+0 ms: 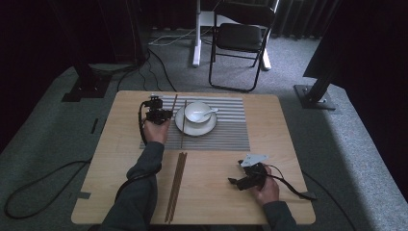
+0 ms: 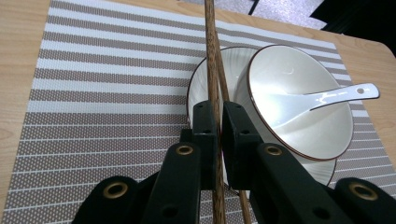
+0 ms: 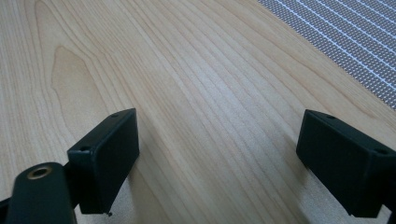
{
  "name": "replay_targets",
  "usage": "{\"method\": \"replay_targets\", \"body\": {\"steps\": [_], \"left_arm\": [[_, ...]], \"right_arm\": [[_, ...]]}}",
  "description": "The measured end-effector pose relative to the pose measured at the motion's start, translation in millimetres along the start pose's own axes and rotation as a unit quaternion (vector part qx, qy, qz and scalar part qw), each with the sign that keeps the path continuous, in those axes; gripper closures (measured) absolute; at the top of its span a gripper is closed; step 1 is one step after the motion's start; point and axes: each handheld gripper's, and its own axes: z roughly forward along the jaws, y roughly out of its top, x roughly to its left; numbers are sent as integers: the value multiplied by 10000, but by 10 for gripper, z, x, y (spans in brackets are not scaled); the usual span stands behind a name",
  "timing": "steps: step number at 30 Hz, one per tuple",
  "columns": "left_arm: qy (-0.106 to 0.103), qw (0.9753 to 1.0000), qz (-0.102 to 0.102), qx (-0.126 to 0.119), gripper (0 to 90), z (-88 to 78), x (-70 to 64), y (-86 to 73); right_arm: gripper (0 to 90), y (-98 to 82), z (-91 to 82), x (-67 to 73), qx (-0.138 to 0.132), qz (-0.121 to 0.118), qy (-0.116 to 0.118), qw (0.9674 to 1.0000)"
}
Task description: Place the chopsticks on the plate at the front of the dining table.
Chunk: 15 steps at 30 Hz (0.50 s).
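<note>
My left gripper [image 1: 163, 115] [image 2: 218, 109] is shut on a brown wooden chopstick [image 1: 174, 102] [image 2: 211, 56] over the striped placemat [image 1: 226, 130] [image 2: 102, 93], just left of the white plate [image 1: 195, 130] [image 2: 194, 93]. A second chopstick [image 1: 183, 122] [image 2: 225, 91] lies along the plate's left side. On the plate stands a white bowl [image 1: 196, 114] [image 2: 299, 116] with a white spoon [image 1: 209, 111] [image 2: 336, 95] in it. My right gripper [image 1: 233, 182] [image 3: 219, 121] rests open on the bare wooden table, nothing between its jaws.
Another pair of chopsticks [image 1: 176, 185] lies lengthwise on the table [image 1: 269, 120] toward its near edge, between the two hands. A black folding chair [image 1: 240, 38] and a white stand leg [image 1: 197, 33] are on the carpet beyond the far edge. Cables trail on the floor at left.
</note>
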Motion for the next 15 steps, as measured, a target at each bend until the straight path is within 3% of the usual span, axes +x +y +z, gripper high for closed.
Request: {"method": "replay_targets", "body": {"steps": [15], "left_arm": [[71,10000,-1,59,849,105,4,11]], "right_arm": [[124,0,-1,0,3,2,0,10000]]}}
